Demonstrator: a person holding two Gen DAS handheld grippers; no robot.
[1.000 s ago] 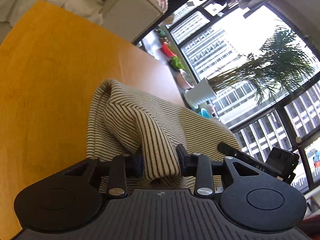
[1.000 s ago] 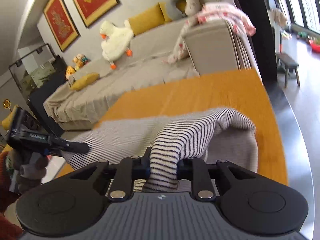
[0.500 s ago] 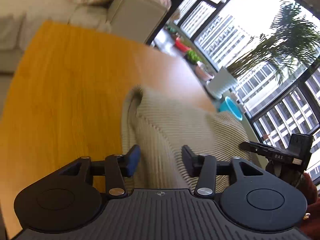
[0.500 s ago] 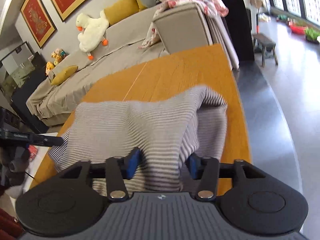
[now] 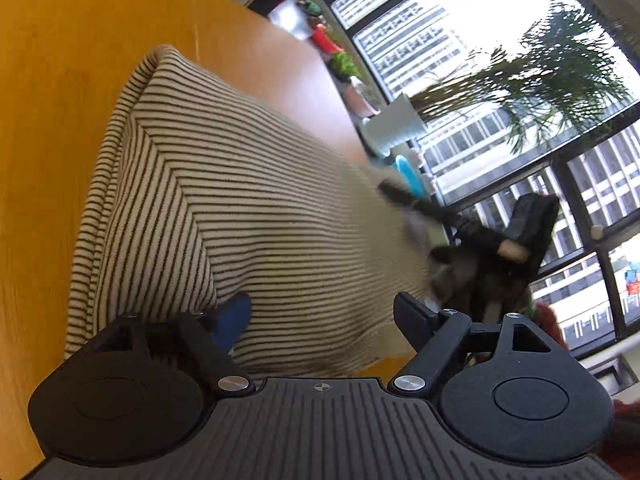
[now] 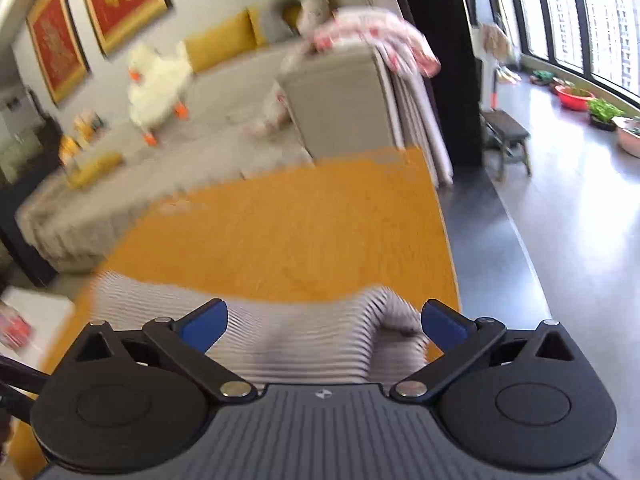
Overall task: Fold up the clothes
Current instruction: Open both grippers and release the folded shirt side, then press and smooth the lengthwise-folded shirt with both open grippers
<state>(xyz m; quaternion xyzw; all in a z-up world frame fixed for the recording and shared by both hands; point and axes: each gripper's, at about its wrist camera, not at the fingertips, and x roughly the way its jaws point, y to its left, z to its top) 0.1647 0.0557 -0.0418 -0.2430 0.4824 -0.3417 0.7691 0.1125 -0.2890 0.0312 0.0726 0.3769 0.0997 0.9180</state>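
Observation:
A folded cream garment with thin dark stripes [image 5: 248, 200] lies on the orange table [image 5: 48, 120]. In the left wrist view my left gripper [image 5: 324, 316] hovers at the garment's near edge. Its jaws are opening and stand wide, and the cloth lies loose between them with no pad pressing on it. In the right wrist view my right gripper [image 6: 324, 318] is over the garment's [image 6: 312, 332] near edge, jaws opening and spread very wide, blue pads [image 6: 204, 318] clear of the cloth. The right gripper [image 5: 500, 240] shows blurred at the cloth's far corner in the left view.
Beyond the table [image 6: 288, 232] stands a grey sofa [image 6: 340, 92] with a pink blanket [image 6: 376, 36] and a white duck plush [image 6: 156, 80]. A small stool [image 6: 506, 136] and potted plants [image 6: 576, 98] line the window side. A white pot with a palm [image 5: 396, 128] stands by the window.
Both grippers went from shut on raised folds of the striped garment to wide open. The cloth has dropped and lies flatter on the table. Both hands moved lower over the garment.

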